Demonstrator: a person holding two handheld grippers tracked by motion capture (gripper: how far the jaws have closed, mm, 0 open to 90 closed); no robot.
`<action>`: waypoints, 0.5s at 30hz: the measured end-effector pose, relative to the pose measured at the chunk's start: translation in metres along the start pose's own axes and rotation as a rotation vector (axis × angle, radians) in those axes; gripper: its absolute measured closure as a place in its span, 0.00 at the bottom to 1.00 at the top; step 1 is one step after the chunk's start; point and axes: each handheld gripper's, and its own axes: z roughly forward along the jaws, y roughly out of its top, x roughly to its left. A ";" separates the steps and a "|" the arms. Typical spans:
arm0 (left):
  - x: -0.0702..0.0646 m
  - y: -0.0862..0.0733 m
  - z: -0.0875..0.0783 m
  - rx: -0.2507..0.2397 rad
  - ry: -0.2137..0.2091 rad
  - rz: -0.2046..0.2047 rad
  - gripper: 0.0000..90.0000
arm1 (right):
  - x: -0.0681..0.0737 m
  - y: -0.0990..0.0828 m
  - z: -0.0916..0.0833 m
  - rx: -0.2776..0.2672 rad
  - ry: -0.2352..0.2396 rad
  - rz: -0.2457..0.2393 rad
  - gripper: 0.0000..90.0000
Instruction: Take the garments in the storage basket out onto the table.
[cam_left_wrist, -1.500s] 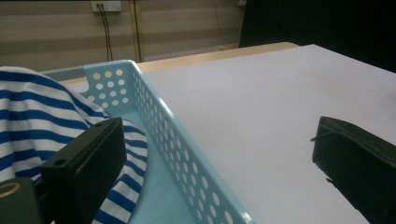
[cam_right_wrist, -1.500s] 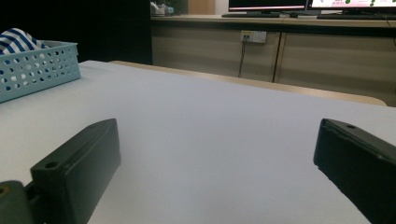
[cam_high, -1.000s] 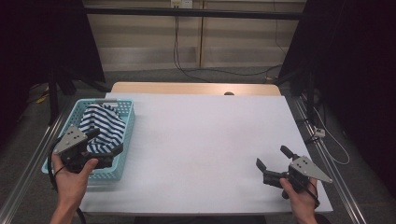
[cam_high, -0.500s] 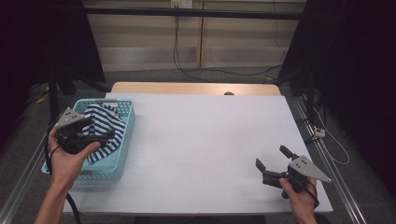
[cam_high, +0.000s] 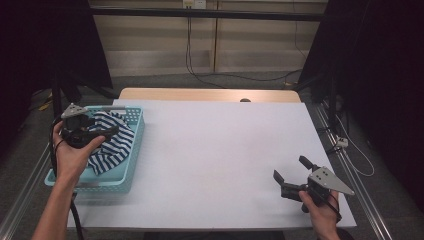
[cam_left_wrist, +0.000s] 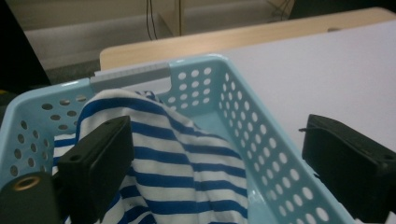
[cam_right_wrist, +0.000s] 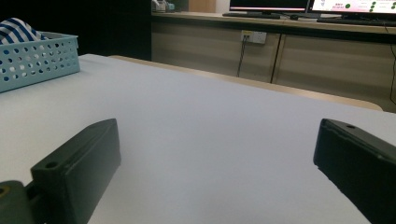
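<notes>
At the left edge of the table (cam_high: 210, 150), the left tool (cam_left_wrist: 212, 158) hangs over the light-blue perforated basket (cam_high: 131, 150), where a blue-and-white striped cloth (cam_high: 112, 145) lies bunched. Its jaws are spread wide but have just been closing a little; the cloth rises between them, against the inner face of one jaw, while the other jaw sits out over the basket's wall, so nothing is pinched. The step in hand looks like the reach for the cloth. The next move probably calls for lowering into the bunched fabric and closing on a fold. Well apart, at the table's near right corner, the right tool (cam_high: 295, 176) rests with jaws spread and nothing between them.
</notes>
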 end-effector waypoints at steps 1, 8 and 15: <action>0.000 0.000 0.000 0.000 0.000 0.000 0.13 | 0.000 0.000 0.000 0.000 0.000 -0.001 0.00; 0.013 -0.001 0.013 0.079 0.050 -0.042 0.13 | 0.000 0.000 0.000 0.003 -0.002 -0.007 0.00; 0.030 -0.009 0.024 0.165 0.102 -0.064 0.09 | -0.001 0.000 0.000 0.003 -0.001 -0.010 0.00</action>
